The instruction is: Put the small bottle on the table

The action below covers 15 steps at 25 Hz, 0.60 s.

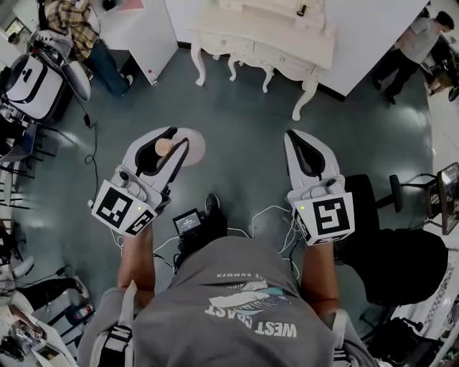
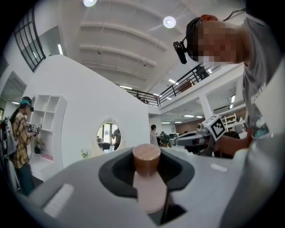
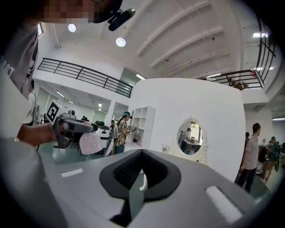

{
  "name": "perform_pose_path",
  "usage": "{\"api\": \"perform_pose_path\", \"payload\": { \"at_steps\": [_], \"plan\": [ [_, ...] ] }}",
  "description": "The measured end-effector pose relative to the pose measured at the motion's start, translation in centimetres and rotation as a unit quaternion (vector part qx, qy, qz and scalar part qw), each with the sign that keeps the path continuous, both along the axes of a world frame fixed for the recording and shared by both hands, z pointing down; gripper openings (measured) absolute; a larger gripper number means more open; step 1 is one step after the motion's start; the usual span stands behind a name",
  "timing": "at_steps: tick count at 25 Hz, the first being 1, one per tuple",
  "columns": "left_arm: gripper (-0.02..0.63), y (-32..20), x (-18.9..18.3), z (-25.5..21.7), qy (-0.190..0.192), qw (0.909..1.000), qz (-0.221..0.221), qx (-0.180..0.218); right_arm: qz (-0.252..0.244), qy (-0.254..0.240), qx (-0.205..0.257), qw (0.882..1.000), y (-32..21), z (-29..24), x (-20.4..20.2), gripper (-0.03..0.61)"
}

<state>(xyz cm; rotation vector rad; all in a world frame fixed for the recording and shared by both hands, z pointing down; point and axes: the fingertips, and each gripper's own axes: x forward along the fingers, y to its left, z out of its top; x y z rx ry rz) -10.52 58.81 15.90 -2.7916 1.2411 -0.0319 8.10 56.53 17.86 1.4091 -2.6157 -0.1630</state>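
My left gripper (image 1: 171, 143) is shut on the small pink bottle (image 1: 192, 147) and holds it above the floor. The bottle's tan cap (image 2: 146, 158) sticks out between the jaws in the left gripper view, with the pink neck below it. From the right gripper view, the bottle's round pink body (image 3: 90, 143) hangs under the left gripper. My right gripper (image 1: 301, 143) is level with the left one, jaws together with nothing between them (image 3: 140, 178). The white dressing table (image 1: 265, 43) stands ahead at the top of the head view.
A black chair (image 1: 401, 265) stands close at my right. A small device (image 1: 190, 221) with cables lies on the floor at my feet. A person in plaid (image 1: 79, 21) is at far left, another person (image 1: 416, 43) at far right. An oval mirror (image 3: 189, 138) hangs on the white wall.
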Motion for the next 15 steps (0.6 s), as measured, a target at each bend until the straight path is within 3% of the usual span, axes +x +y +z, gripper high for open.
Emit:
{"api": "perform_pose_path", "payload": {
  "at_steps": [10, 15],
  "plan": [
    [0.112, -12.1, -5.9, -0.1, 0.009, 0.9991, 0.04, 0.006, 0.031, 0.008, -0.009, 0.999, -10.7, 0.3, -6.2, 0.0],
    [0.112, -14.6, -7.9, 0.1, 0.012, 0.9985, 0.053, 0.011, 0.038, 0.012, -0.004, 0.999, -13.5, 0.3, -8.4, 0.002]
  ]
}}
